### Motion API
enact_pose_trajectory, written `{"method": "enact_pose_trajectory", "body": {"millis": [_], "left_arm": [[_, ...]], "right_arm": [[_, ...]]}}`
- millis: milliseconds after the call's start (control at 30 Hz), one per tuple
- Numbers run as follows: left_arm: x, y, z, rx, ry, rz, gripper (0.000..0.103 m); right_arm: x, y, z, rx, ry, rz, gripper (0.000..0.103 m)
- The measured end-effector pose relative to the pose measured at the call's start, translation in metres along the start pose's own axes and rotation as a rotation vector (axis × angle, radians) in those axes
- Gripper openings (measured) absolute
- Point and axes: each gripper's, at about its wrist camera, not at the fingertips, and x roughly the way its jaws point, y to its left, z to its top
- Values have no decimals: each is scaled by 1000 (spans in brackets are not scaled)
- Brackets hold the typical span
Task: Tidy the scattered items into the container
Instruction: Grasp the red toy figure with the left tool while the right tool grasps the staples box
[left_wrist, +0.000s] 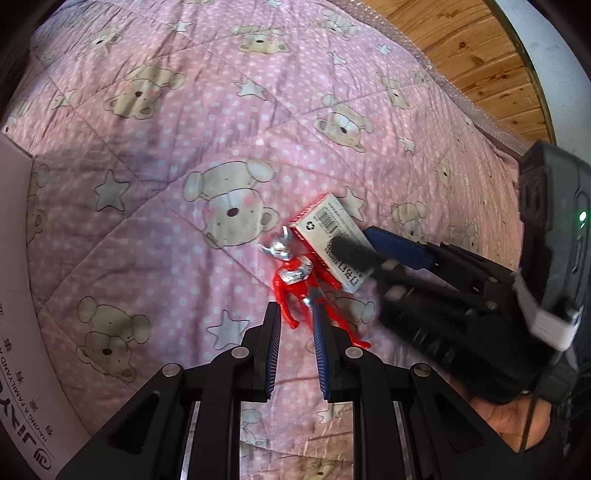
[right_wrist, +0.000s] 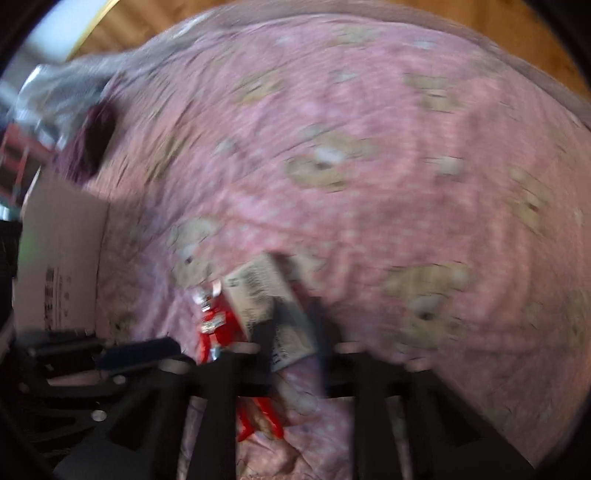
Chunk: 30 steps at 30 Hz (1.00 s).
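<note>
The red and silver plastic hero figurine (left_wrist: 295, 273) lies face up on the pink quilted bedspread printed with bears and stars (left_wrist: 155, 155), head pointing away from the left wrist camera. A small white cardboard box with red edging and a barcode (left_wrist: 328, 236) lies touching the figurine's far shoulder. The left tongs (left_wrist: 295, 325) are spread, with the figurine's legs between the blue-padded fingers (left_wrist: 319, 343); neither pad visibly presses the plastic. The right tongs (left_wrist: 364, 243) reach in from the right, one finger above the box and one below it. They appear to be pinching the box, but motion blur in the right wrist view prevents confirmation. A white printed cardboard container (left_wrist: 18, 280) stands at the left edge of the bedspread, well apart from both items.
</note>
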Motion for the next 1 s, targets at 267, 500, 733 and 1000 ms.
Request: {"method": "enact_pose_trajectory", "body": {"millis": [267, 500, 733, 1000], "left_arm": [[25, -23, 4, 39, 23, 40, 25], [28, -12, 6, -24, -2, 69, 27], [13, 27, 5, -116, 0, 95, 27], [20, 30, 11, -136, -5, 33, 34]], "right_arm": [[-11, -33, -23, 74, -4, 87, 22], [-5, 10, -9, -111, -21, 65, 36], [25, 50, -12, -359, 39, -20, 45], [25, 41, -20, -296, 1, -67, 40]]}}
